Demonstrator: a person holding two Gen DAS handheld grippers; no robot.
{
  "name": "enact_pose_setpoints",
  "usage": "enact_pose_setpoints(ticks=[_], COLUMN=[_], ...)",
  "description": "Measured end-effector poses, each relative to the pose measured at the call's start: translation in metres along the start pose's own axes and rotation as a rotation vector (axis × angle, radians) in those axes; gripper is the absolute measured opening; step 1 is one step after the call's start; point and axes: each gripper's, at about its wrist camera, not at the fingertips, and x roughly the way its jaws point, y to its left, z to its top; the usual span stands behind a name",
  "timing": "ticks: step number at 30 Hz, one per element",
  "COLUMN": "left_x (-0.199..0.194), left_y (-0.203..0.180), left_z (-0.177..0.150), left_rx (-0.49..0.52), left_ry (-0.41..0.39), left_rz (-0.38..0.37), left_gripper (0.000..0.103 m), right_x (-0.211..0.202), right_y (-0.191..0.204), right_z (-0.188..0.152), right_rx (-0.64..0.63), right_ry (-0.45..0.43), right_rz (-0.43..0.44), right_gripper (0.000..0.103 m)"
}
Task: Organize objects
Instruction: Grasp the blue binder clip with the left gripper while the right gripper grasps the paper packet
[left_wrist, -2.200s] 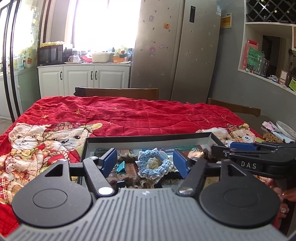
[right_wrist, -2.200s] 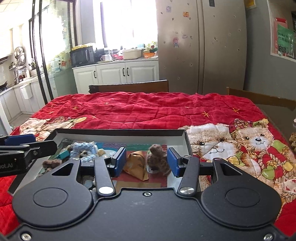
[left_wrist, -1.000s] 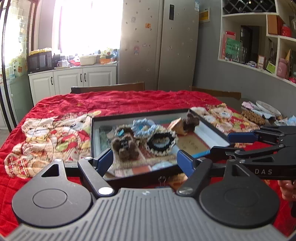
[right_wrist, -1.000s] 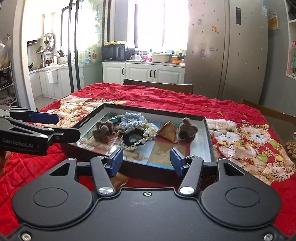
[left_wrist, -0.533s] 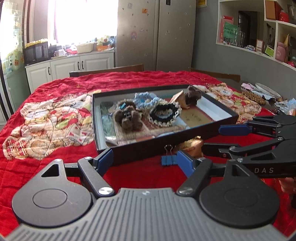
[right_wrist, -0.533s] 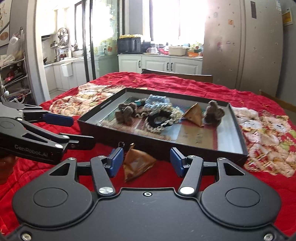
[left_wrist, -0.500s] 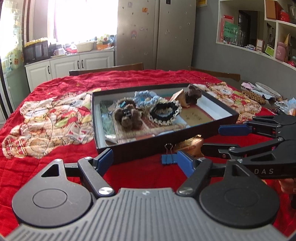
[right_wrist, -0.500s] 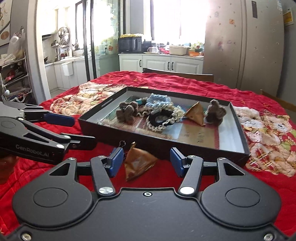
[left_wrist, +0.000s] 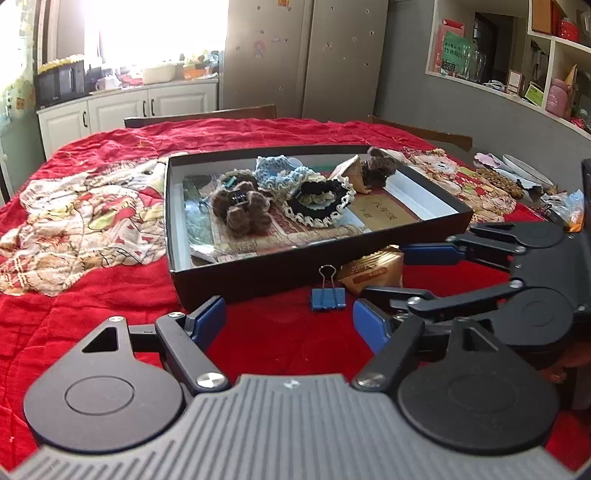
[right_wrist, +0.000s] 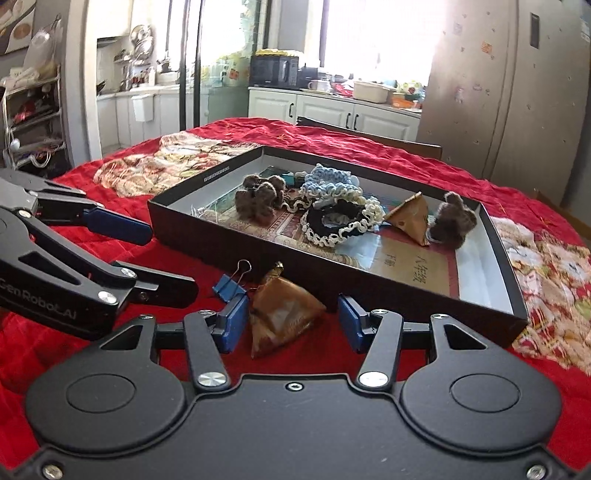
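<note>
My two grippers hover low over the red blanket (left_wrist: 280, 339), just in front of the black tray (right_wrist: 207, 236).

Nearest me, my right gripper (right_wrist: 291, 321) straddles a brown foil packet (right_wrist: 280, 314) lying just short of the tray's front wall; its jaws are closing, the packet sits between them, and the pads are not yet pressing on it. A blue binder clip (right_wrist: 229, 286) lies touching the packet, also against the tray's near side. My left gripper (left_wrist: 290, 319) hangs released, its jaws wide with nothing between them, the clip (left_wrist: 328, 297) lying ahead of it toward the tray (left_wrist: 236, 275). Inside the tray, from front to back: a black-and-cream scrunchie (right_wrist: 340, 221), a brown furry hair tie (right_wrist: 258, 199), a second brown packet (right_wrist: 410, 218), a brown furry toy (right_wrist: 450, 219) and a blue scrunchie (right_wrist: 328, 181).
</note>
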Motion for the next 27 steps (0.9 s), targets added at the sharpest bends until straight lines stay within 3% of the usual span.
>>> enact_pose_setpoints(ticks=[11, 18, 27], left_x=[0.009, 0.018, 0.036], left_y=[-0.003, -0.011, -0.027], left_z=[0.000, 0.003, 0.004], left_rx=[-0.017, -0.021, -0.009], left_ry=[0.029, 0.028, 0.042], left_rz=[-0.043, -0.043, -0.006], left_gripper=[0.085, 0.082, 0.066], right_x=[0.007, -0.005, -0.017], right_y=[-0.004, -0.013, -0.016], right_z=[-0.004, -0.010, -0.019], right_rx=[-0.034, -0.008, -0.024], right_ry=[0.018, 0.021, 0.023], right_rz=[0.017, -0.010, -0.033], right_gripper=[0.037, 0.035, 0.035])
